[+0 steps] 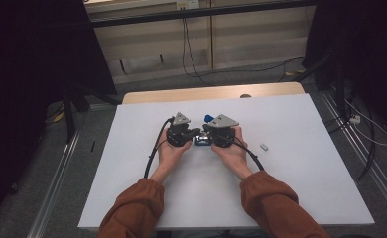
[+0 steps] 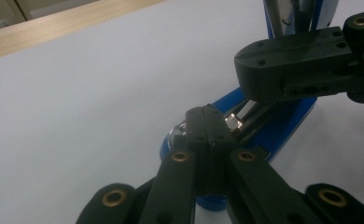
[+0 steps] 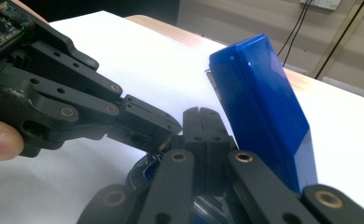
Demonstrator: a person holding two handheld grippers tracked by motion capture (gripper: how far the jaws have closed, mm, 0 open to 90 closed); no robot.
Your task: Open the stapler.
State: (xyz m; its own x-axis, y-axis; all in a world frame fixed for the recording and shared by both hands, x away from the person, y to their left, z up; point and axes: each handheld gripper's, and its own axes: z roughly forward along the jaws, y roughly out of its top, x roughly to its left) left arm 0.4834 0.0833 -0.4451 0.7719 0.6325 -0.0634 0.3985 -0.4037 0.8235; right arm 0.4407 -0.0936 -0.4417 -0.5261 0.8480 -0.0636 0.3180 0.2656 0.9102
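A blue stapler [image 1: 201, 141] lies mid-table between my two grippers, its lid [image 3: 259, 107] swung up almost upright. Its blue base [image 2: 287, 123] and the shiny metal rail [image 2: 234, 121] lie open. My left gripper [image 2: 208, 121] is shut, jaws pressed together, tips resting at the near end of the rail. In the high view it [image 1: 194, 134] points right. My right gripper [image 3: 203, 123] is also shut, tips down by the base beside the raised lid, and it [image 1: 207, 135] points left. The two sets of tips nearly touch; whether either pinches a part of the stapler is hidden.
A small pale grey piece [image 1: 264, 147] lies on the white table [image 1: 290, 188] to the right of my right hand. The table's wooden far edge [image 1: 211, 93] runs behind the grippers. Cables trail from both grippers toward the person. Dark stands flank the table.
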